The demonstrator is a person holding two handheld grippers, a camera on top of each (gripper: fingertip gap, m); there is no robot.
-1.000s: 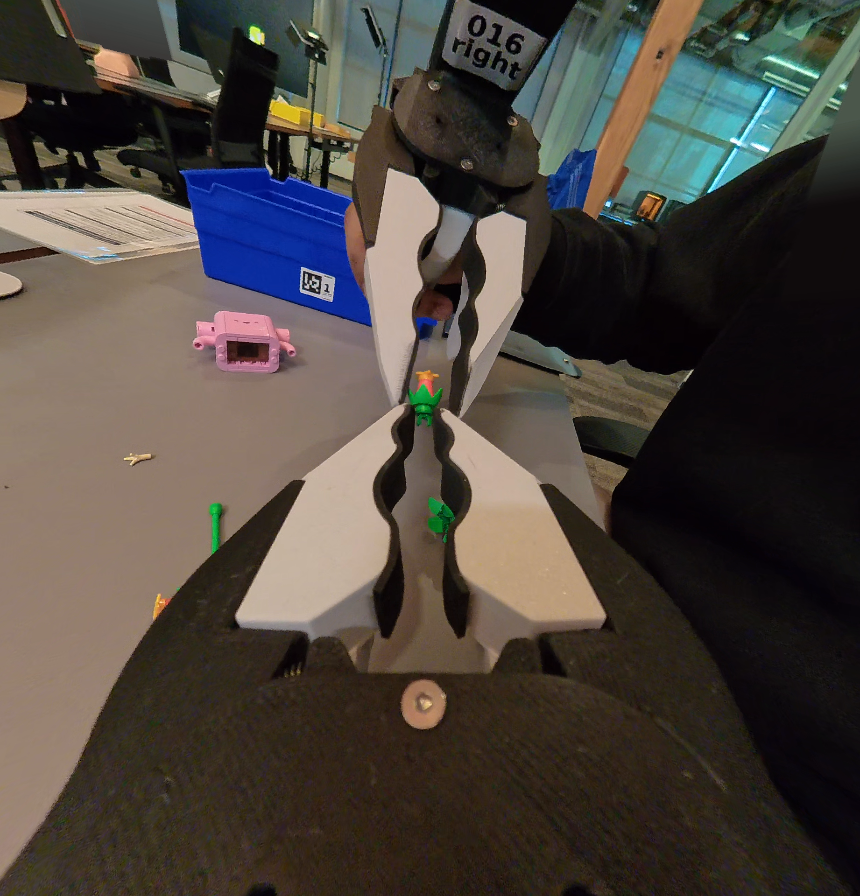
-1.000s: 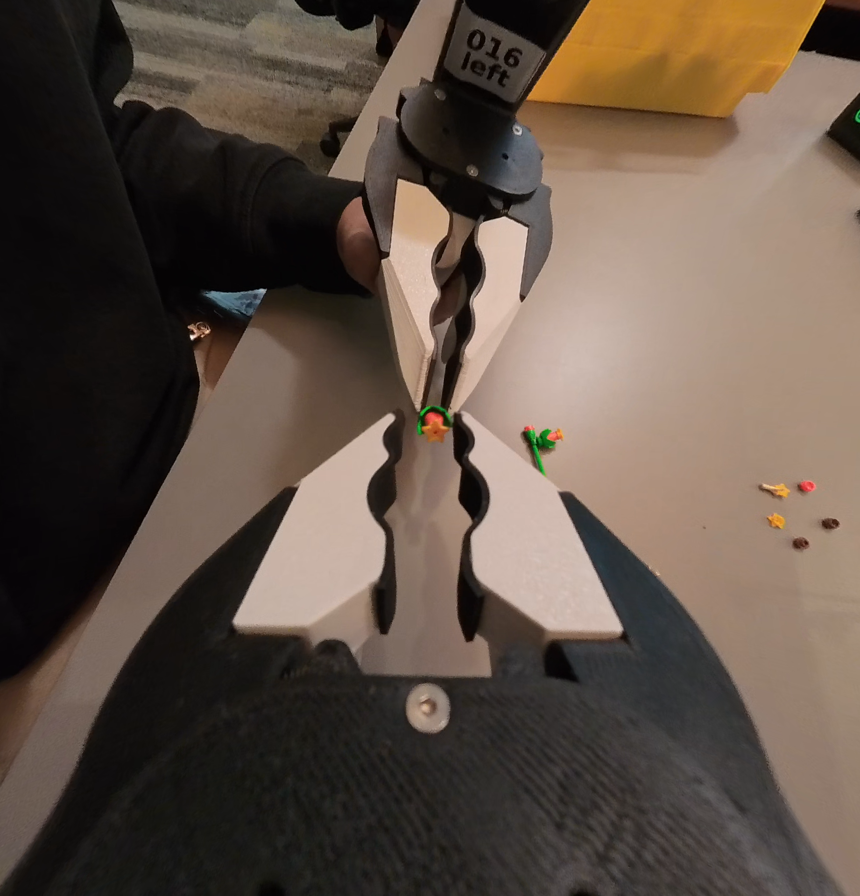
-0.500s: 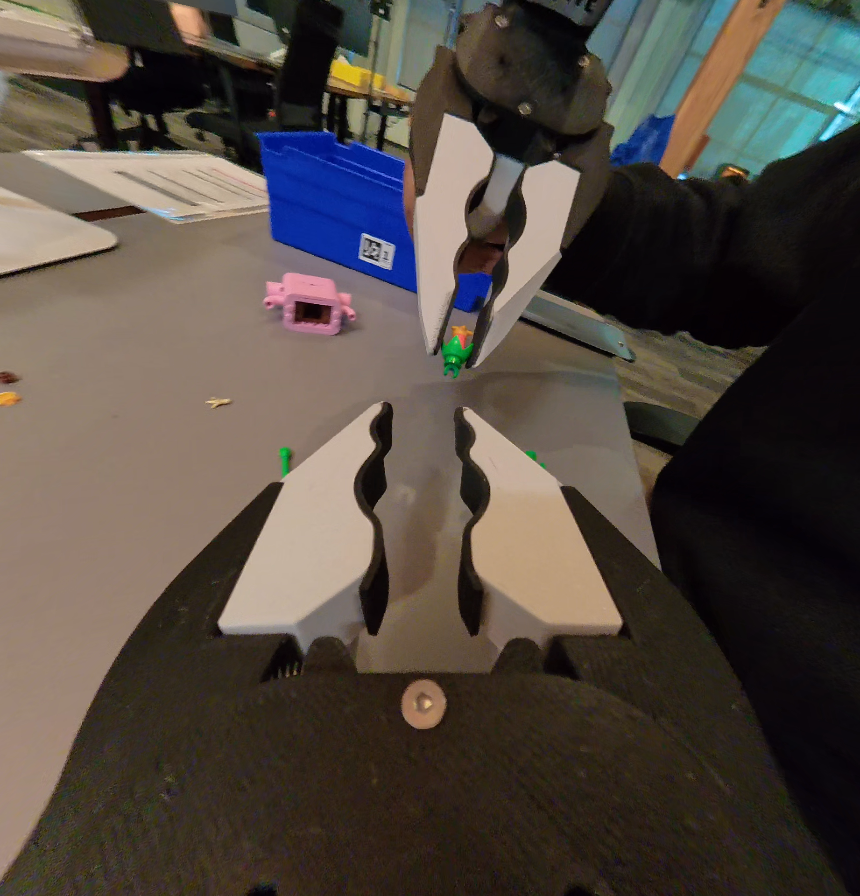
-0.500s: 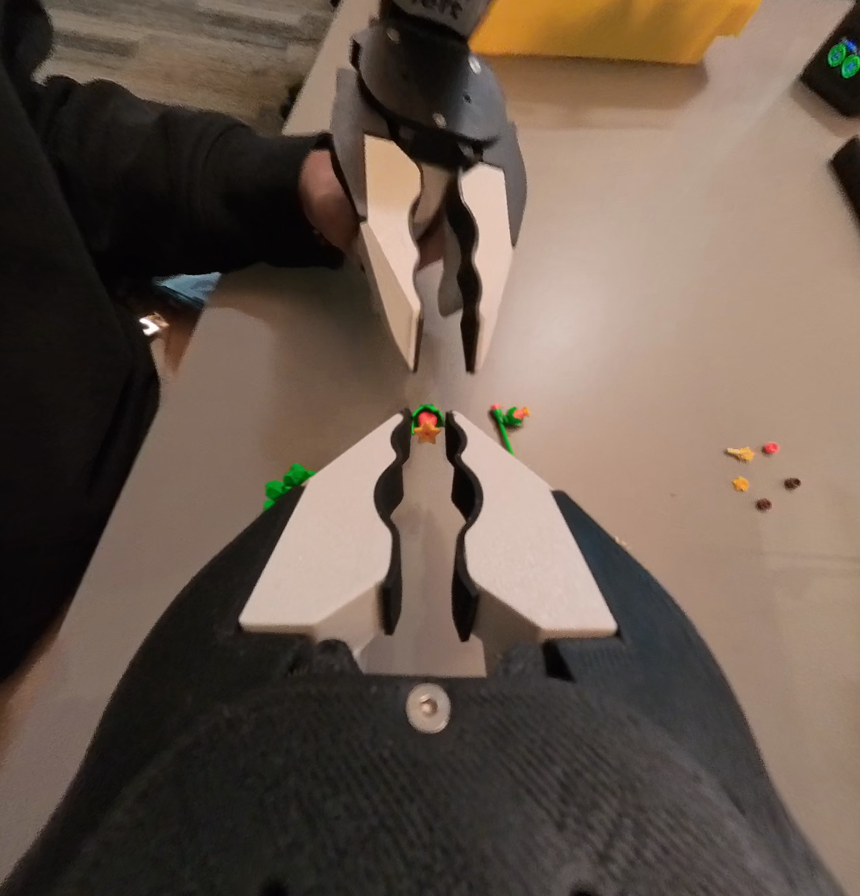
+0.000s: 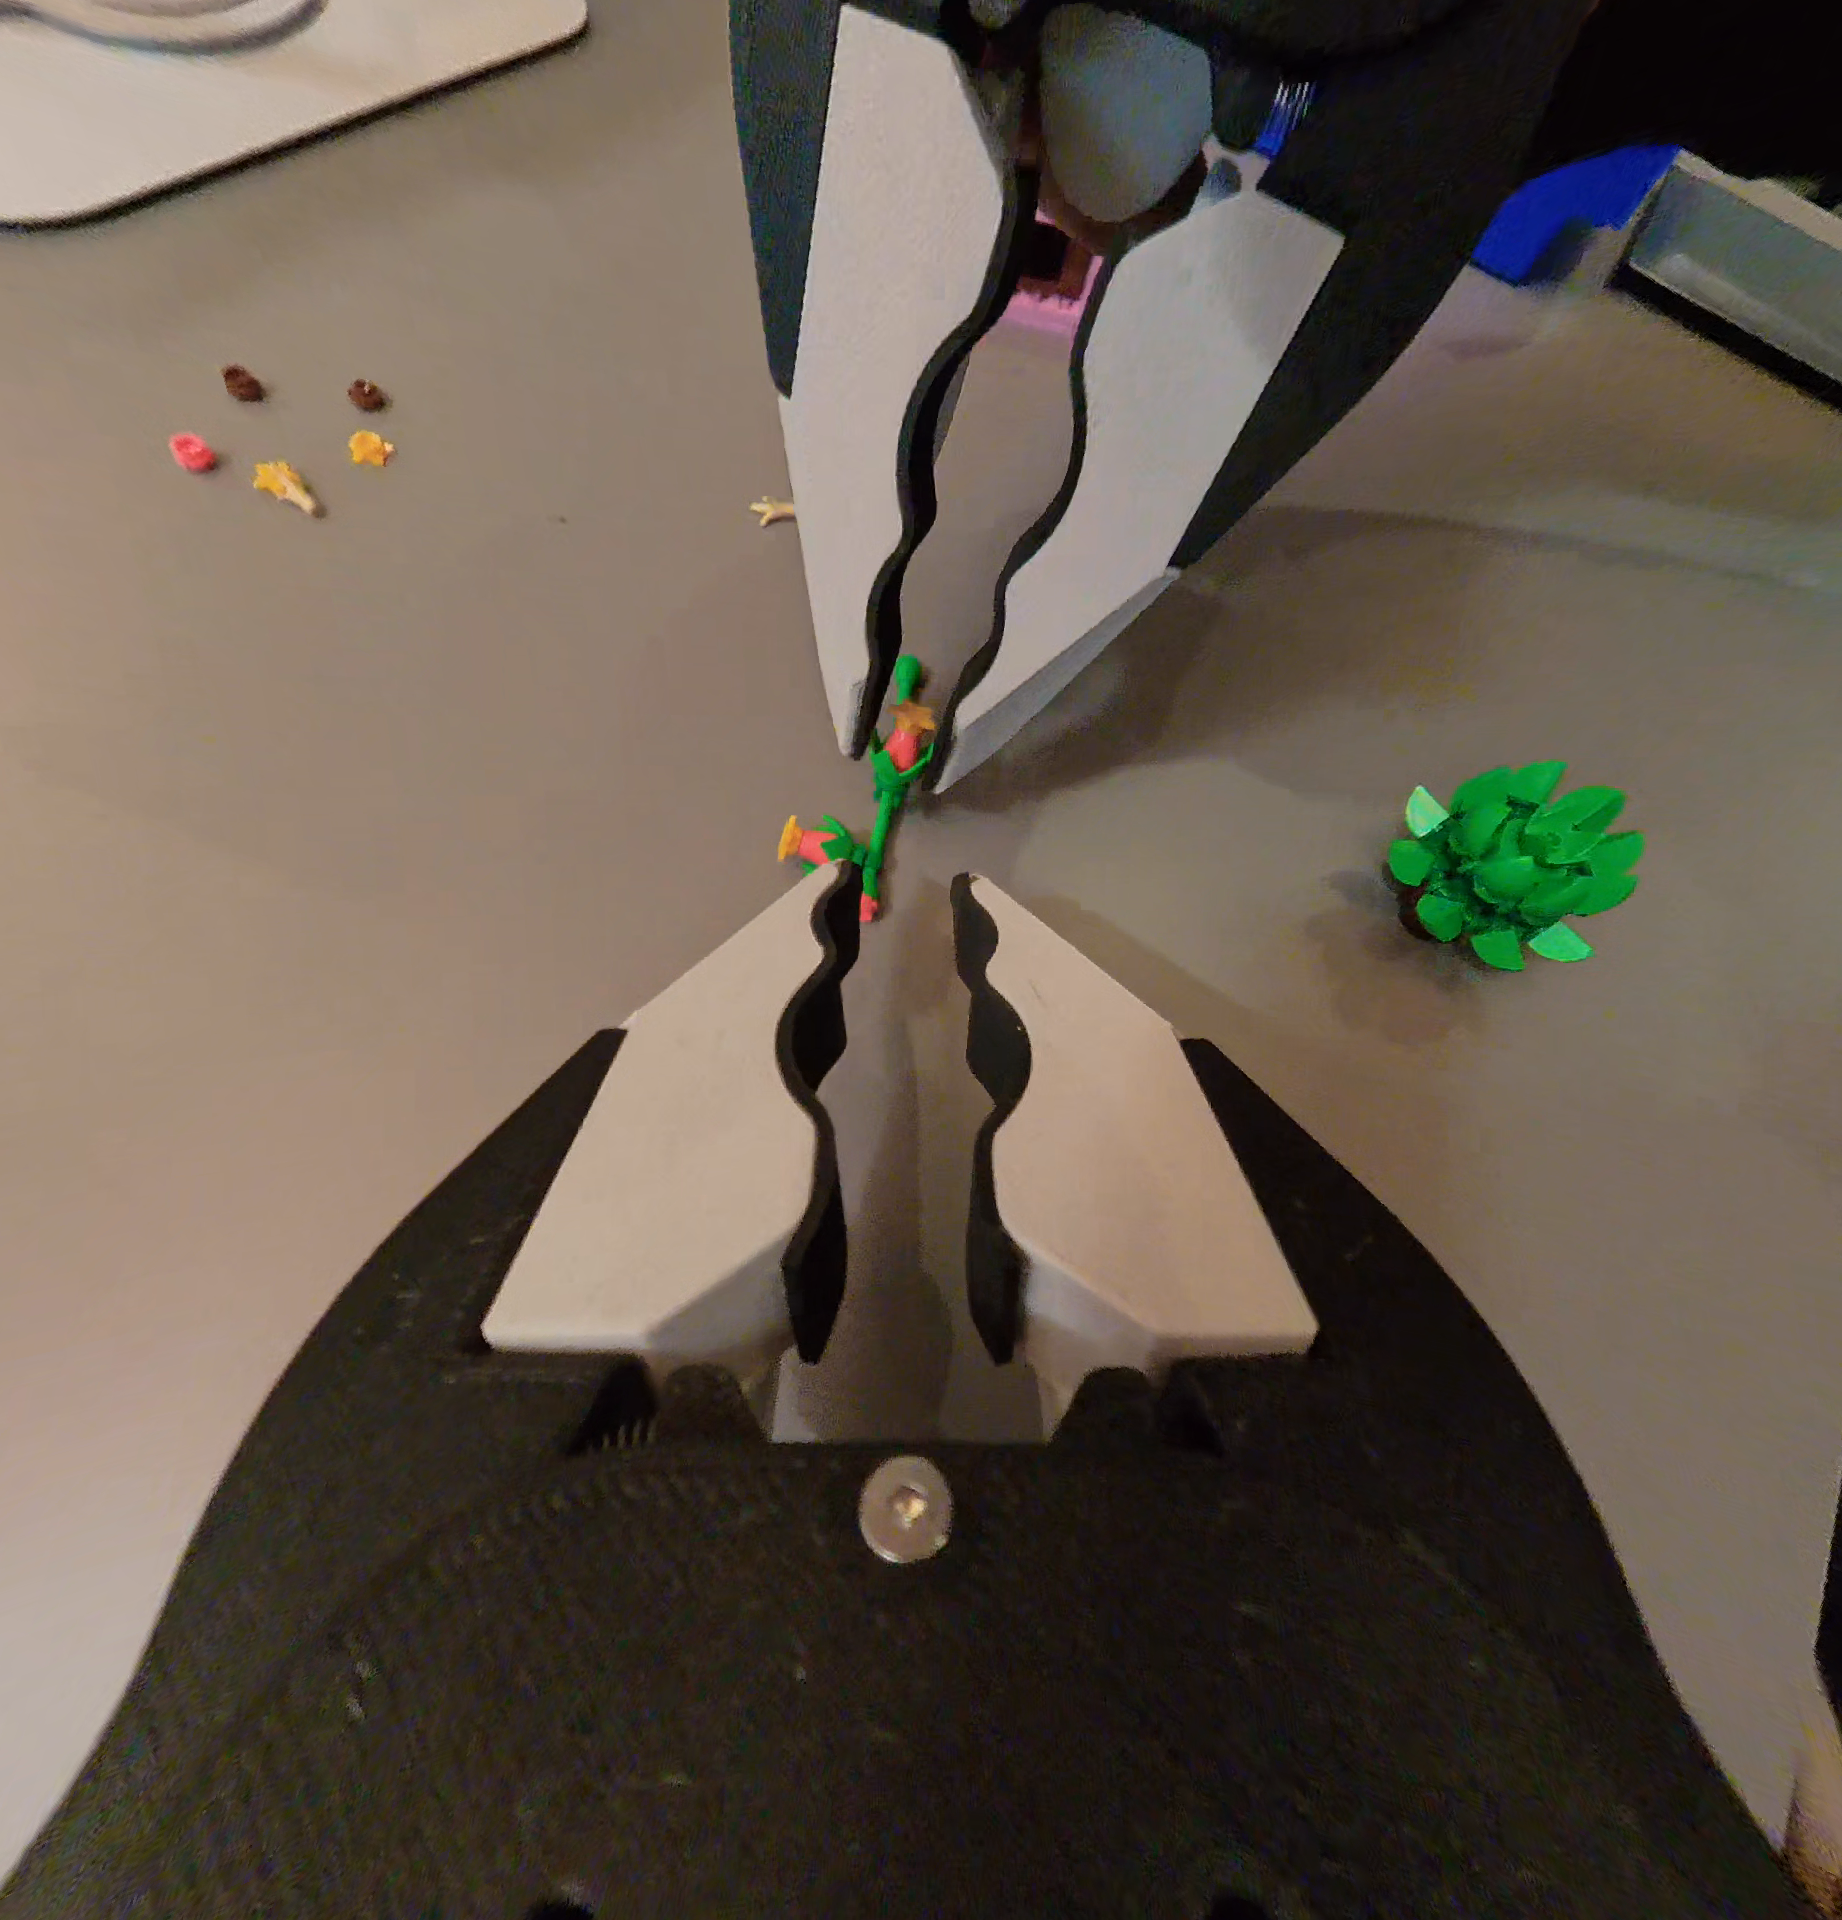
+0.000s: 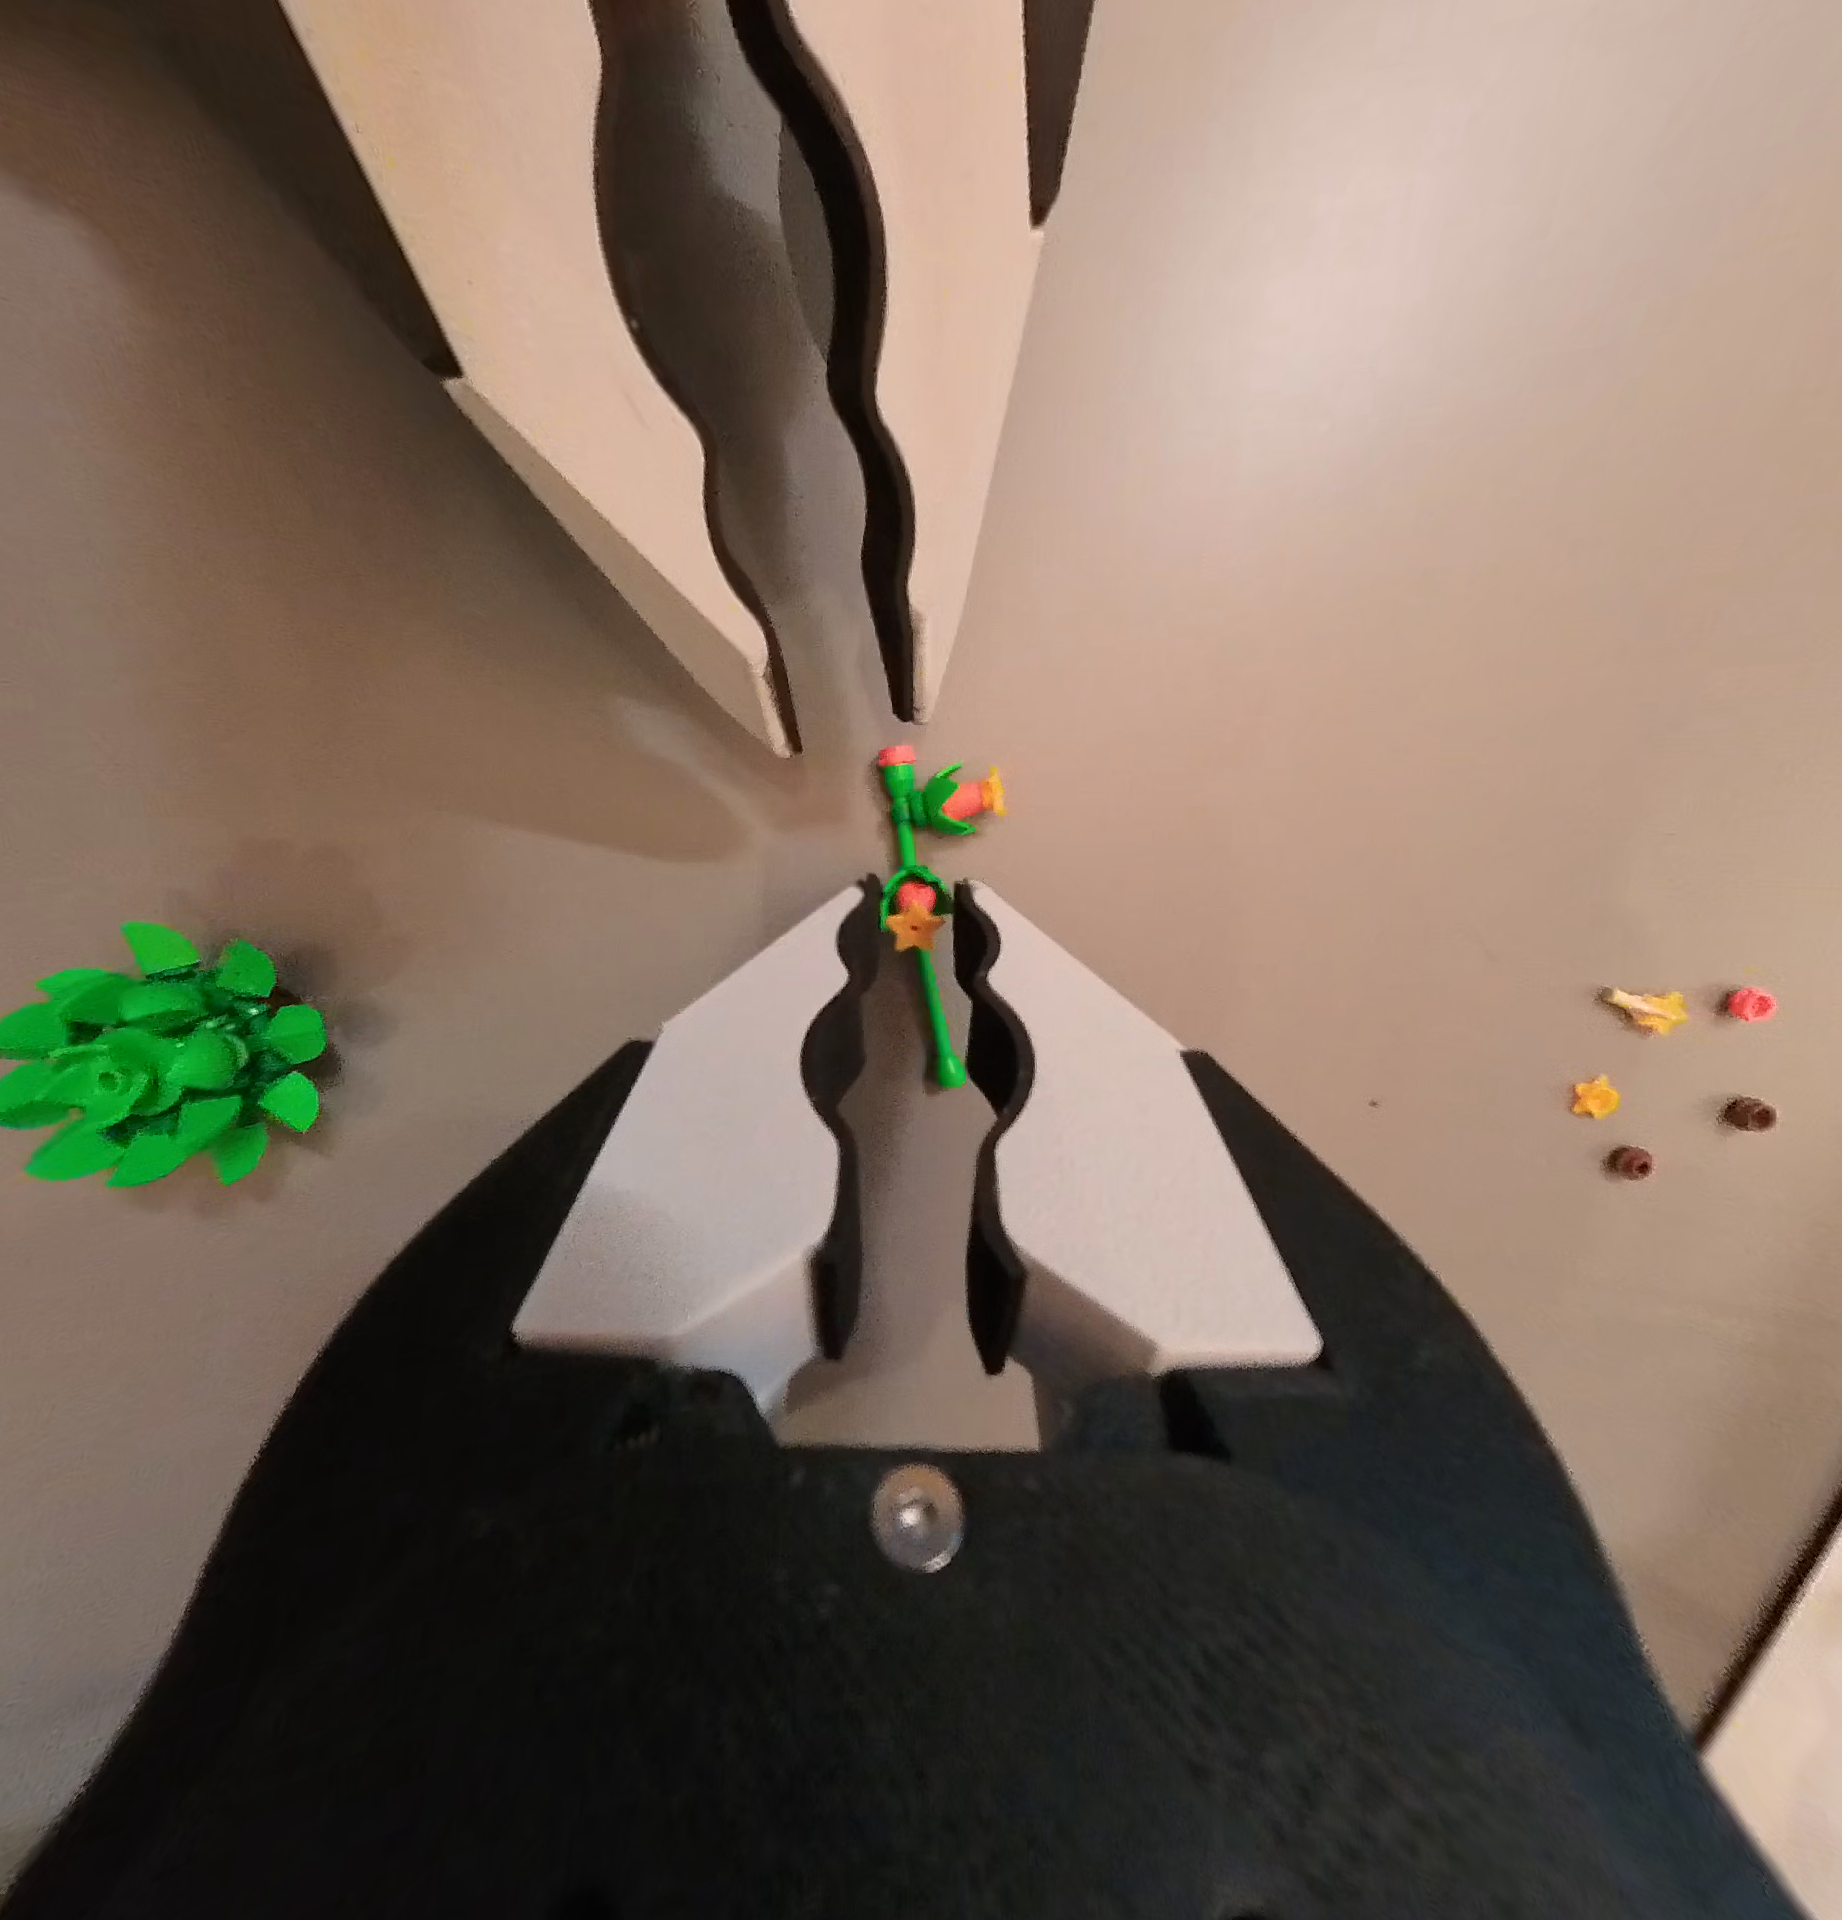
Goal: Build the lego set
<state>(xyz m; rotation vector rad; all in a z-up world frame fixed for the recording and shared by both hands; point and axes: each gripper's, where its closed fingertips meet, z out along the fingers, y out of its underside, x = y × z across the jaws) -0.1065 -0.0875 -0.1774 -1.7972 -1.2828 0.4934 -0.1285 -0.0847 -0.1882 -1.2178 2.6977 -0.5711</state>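
The grey surface (image 5: 377,727) holds everything in the open. The only container I can spot is a blue bin (image 5: 1551,213), a corner of it showing behind the right tool, and its inside is hidden from here.

The left tool (image 5: 901,883) sits low with its fingers apart and nothing between them. The right tool (image 6: 906,891) faces it tip to tip, pinched on a tiny flower head (image 6: 914,920) with a green cup, a red bud and a yellow star.

Off to one side is a leafy green clump (image 5: 1509,878), already assembled by the look of it. Directly under the held flower a thin green stem (image 6: 938,1029) lies flat, with another bloom already on a side branch.

A scatter of loose studs and stars (image 6: 1594,1097) lies well apart from all this.

These parts look feather-light, hard and slick, and the stem is thin enough to bend or skid away if pushed. I'd grip the stem across its bare lower length, away from the blooms, and keep the flower held by its green cup so that the star isn't knocked off.
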